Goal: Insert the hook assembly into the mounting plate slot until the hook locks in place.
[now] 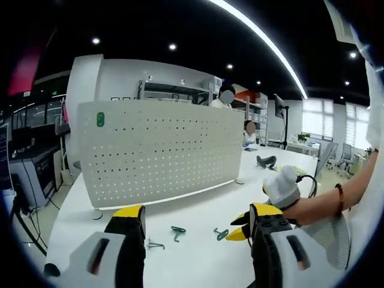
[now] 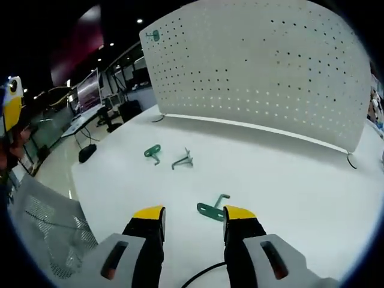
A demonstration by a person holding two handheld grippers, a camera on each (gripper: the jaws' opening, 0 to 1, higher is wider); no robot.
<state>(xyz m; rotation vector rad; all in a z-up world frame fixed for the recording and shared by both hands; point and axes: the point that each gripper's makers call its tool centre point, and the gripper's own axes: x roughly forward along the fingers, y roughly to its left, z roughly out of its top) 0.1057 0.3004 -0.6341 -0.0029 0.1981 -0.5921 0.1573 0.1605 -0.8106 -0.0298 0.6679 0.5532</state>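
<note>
White table [image 2: 288,174]: green hook [image 2: 212,208] just ahead between right gripper's [image 2: 193,217] parted, empty jaws

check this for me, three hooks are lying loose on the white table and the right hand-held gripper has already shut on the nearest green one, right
Not quite. The right gripper view shows the right hand-held gripper open, its jaws apart with the nearest green hook lying between their tips, not yet grasped. The rest holds: the other green hook and the grey hook lie loose on the white table.

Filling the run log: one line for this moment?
phase: pre-grasp | left gripper: open, empty | right gripper: open, at green hook | pegboard: upright, one hook mounted | loose hooks on table
</note>
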